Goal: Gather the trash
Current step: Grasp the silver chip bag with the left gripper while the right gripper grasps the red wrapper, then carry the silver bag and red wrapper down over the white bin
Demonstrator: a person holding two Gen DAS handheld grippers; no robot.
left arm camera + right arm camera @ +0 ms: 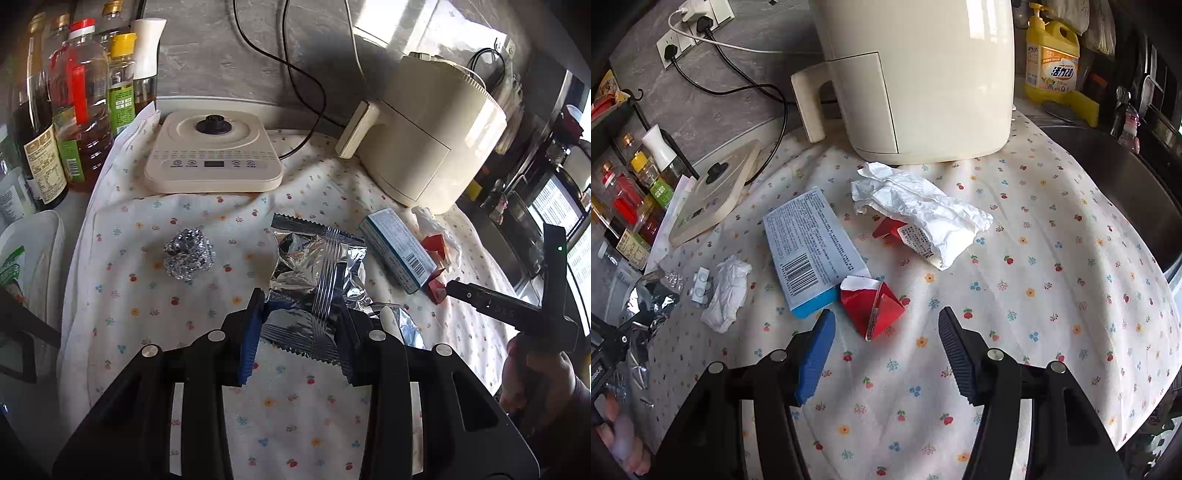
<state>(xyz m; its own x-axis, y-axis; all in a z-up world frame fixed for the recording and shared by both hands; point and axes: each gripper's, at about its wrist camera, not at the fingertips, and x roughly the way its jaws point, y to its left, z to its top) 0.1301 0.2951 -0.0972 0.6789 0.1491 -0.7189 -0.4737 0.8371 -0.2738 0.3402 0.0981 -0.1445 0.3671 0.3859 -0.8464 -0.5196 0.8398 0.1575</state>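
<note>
The left gripper (306, 328) fingers clench a silver wrapper (317, 273), its lower edge partly hidden; the right gripper (886, 347) fingers stand released above a red carton (871, 302).

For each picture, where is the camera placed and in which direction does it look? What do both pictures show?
Left wrist: sits on the left gripper, looks down along its fingers clamping a silver wrapper; the right gripper and a hand show.
Right wrist: sits on the right gripper, open above a red carton; fingers show.
Shared: blue box, air fryer, floral cloth.
</note>
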